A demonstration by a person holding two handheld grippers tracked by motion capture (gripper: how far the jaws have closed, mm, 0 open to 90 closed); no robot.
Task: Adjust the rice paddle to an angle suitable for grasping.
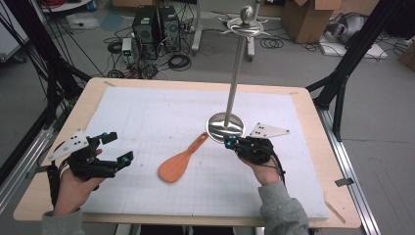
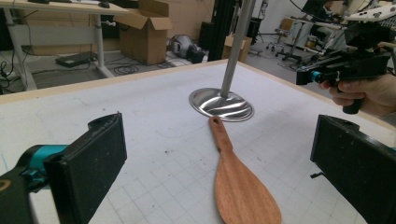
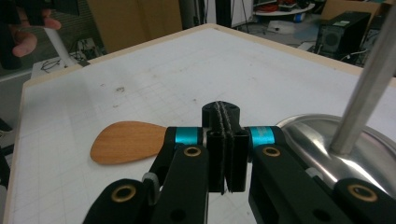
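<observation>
A wooden spatula [image 1: 178,164] lies flat on the white gridded mat [image 1: 147,112], its handle pointing at the round base [image 1: 225,126] of a metal stand whose pole [image 1: 237,68] rises upright. My left gripper [image 1: 117,147] hovers left of the spatula, its jaws wide apart; in the left gripper view the spatula [image 2: 238,186] lies between and beyond them. My right gripper [image 1: 229,142] is shut and holds nothing, just right of the handle end and beside the base. In the right gripper view its pads [image 3: 231,154] press together, with the spatula blade [image 3: 128,141] to their left.
The stand's base [image 3: 373,154] and pole [image 3: 369,84] sit close on the right of the right gripper. The mat lies on a wooden table [image 1: 313,127]. On the floor behind are computer towers [image 1: 156,24], cables and cardboard boxes [image 1: 308,19].
</observation>
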